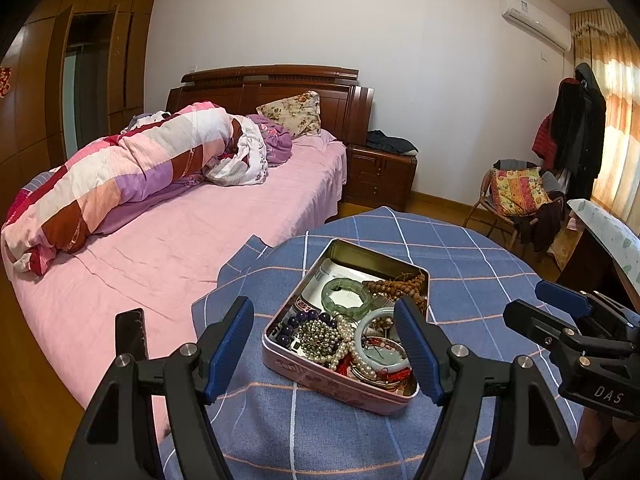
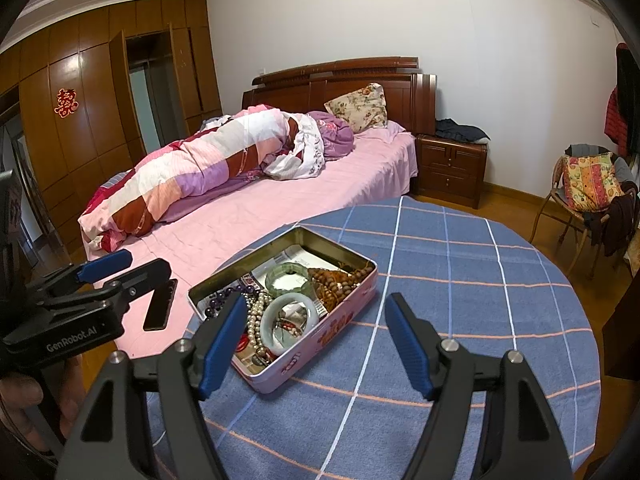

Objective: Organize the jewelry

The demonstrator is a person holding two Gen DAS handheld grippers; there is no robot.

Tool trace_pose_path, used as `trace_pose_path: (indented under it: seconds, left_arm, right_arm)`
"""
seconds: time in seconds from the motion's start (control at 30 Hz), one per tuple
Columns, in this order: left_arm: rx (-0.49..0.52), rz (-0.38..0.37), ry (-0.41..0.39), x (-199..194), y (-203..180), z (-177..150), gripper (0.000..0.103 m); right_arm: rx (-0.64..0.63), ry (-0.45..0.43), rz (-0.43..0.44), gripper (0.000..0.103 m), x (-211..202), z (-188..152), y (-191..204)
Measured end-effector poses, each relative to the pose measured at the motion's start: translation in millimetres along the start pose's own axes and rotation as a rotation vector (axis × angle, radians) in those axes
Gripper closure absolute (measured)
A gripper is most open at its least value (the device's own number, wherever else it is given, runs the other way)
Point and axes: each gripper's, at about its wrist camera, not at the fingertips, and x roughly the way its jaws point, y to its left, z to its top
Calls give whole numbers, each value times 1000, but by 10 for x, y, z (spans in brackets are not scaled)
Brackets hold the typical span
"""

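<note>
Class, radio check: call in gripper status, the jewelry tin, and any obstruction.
Left gripper open, empty. Right gripper open, empty. Pink tin on blue cloth, lid off, jewelry tangled inside. Nothing in the way.

One tin (image 1: 308, 376); two jade bangles: green (image 1: 346, 296), pale (image 1: 380, 350); one phone (image 2: 160, 304); one pillow (image 1: 292, 112); two tongs.

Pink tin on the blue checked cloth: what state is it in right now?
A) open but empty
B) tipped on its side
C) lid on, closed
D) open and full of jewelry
D: the pink tin sits flat with no lid on it, holding a green bangle, a pearl strand and brown beads.
</note>
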Motion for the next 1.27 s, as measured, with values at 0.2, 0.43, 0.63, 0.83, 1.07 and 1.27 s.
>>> trace_pose_path:
  seconds: [0.2,0.43,0.63,0.83,1.07,1.27]
  left_arm:
    - [-3,1,14,31,16,-13,30]
    - [-2,1,21,57,30,-11,30]
    - [-8,12,25,68,46,-24,30]
    - [-8,33,44,122,62,-41,30]
    - [12,49,34,116,40,-81,28]
    - [29,48,27,98,1,-71,28]
  right_arm:
    - [1,-1,1,28,-2,-2,-4]
    - [0,1,1,28,3,-1,-10]
    - [2,2,2,26,4,-2,-13]
    - [2,4,2,26,14,-19,-5]
    - [3,9,-1,25,35,-37,-2]
    - [3,11,-3,23,65,-43,-11]
